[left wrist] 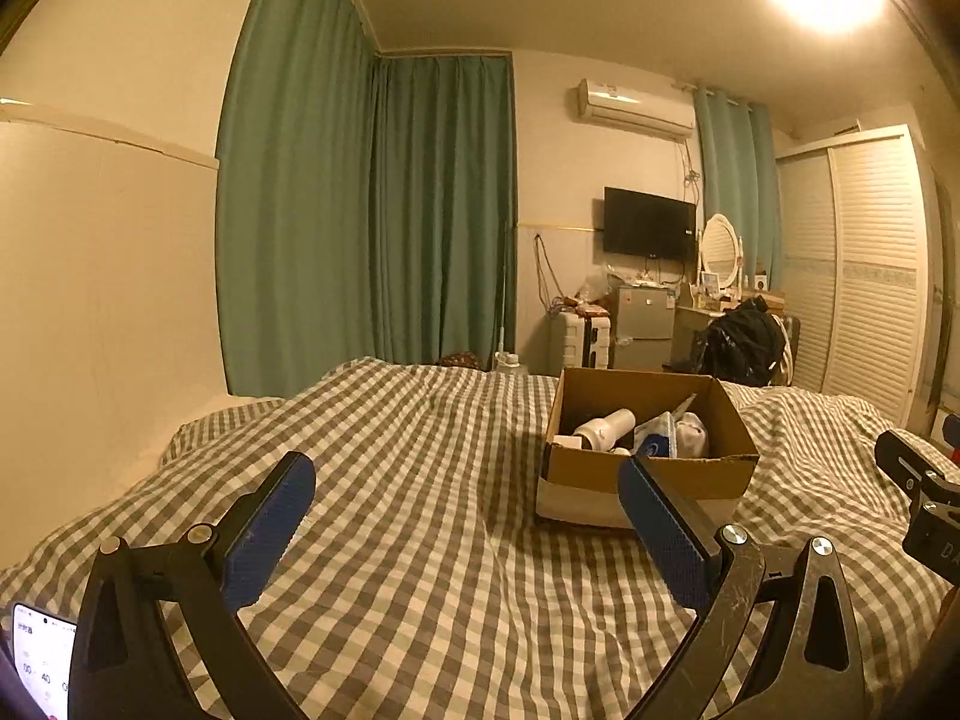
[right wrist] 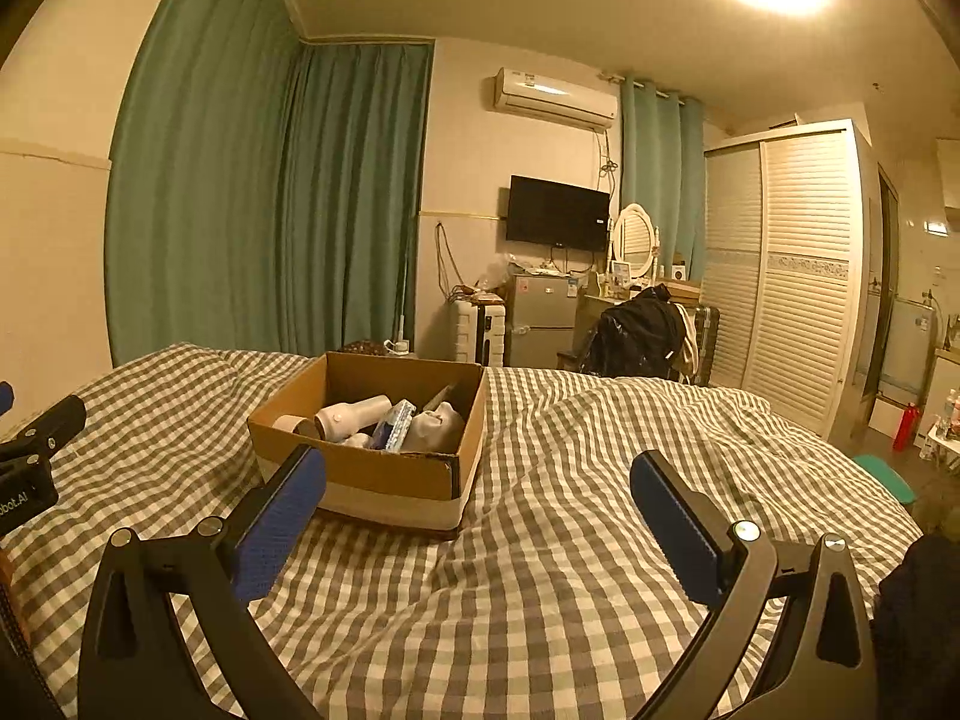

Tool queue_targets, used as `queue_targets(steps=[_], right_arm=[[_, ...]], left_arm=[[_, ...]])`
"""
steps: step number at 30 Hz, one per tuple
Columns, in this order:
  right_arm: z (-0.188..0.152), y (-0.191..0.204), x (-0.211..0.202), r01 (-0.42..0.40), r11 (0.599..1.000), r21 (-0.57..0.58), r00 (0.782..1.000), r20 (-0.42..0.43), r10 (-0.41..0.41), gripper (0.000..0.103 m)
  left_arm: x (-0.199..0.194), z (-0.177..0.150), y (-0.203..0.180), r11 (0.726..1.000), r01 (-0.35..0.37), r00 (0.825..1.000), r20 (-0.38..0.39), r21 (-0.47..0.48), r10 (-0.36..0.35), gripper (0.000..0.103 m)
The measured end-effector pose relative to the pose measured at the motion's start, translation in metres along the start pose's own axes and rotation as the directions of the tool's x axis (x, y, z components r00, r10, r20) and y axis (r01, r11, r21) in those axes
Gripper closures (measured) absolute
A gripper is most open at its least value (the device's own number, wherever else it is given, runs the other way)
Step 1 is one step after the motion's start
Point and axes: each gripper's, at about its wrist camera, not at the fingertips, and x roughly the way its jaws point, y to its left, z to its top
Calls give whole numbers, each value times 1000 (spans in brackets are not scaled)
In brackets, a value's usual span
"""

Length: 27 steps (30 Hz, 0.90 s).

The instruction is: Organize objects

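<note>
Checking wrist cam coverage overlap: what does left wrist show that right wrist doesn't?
Left wrist only: a lit phone screen at its bottom-left corner, and the right gripper's body at its right edge.

Right wrist only: a red bottle-like item and a green round object on the floor past the bed's right side, plus the left gripper's body at its left edge.

Both: the cardboard box of items on the checked bedspread, each view's own open gripper, left gripper, right gripper, holding nothing, the TV.

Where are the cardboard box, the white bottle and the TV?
cardboard box (right wrist: 384, 471), right wrist view, front wall.
white bottle (right wrist: 354, 417), right wrist view, its body.
TV (right wrist: 558, 213), right wrist view, screen centre.
</note>
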Motion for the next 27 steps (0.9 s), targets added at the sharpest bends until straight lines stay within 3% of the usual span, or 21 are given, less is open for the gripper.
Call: queue_targets(steps=[27], right_arm=[[-2,2,-2,10,1000,-13,1000,-9,-10,1]], left_arm=[[5,-4,-4,1000,2,1000,-26,12,-2,0]])
